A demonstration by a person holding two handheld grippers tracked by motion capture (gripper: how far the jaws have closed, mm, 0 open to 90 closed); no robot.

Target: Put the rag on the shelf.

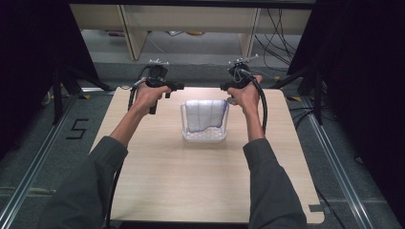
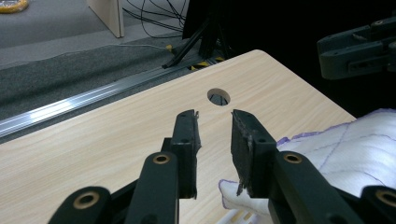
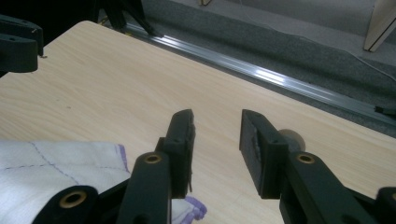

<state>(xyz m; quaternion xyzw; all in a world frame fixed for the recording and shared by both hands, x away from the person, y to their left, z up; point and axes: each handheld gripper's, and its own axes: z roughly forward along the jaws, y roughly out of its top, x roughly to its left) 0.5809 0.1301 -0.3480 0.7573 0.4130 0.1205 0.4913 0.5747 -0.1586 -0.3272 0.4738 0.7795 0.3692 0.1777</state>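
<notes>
A white cloth with purple stitching [image 1: 204, 113] hangs over the far rim of a small clear plastic basket [image 1: 204, 136] in the middle of the wooden table [image 1: 191, 176]. My left gripper [image 1: 175, 87] is held just beyond the basket's left corner, pointing inward, and my right gripper [image 1: 225, 87] faces it from the right. In the left gripper view the left gripper [image 2: 214, 119] is open above bare wood, with the cloth [image 2: 345, 149] to its right. The right gripper [image 3: 217, 119] is also open, with the cloth [image 3: 56, 163] at its lower left. Nothing lies between either pair of jaws.
A round cable hole [image 2: 218, 96] is cut in the tabletop near the far edge. A metal rail [image 3: 280, 79] runs along the floor beyond the table. Black stands [image 1: 62, 81] and loose cables [image 1: 277, 38] stand at the sides, with wooden furniture legs [image 1: 133, 33] behind.
</notes>
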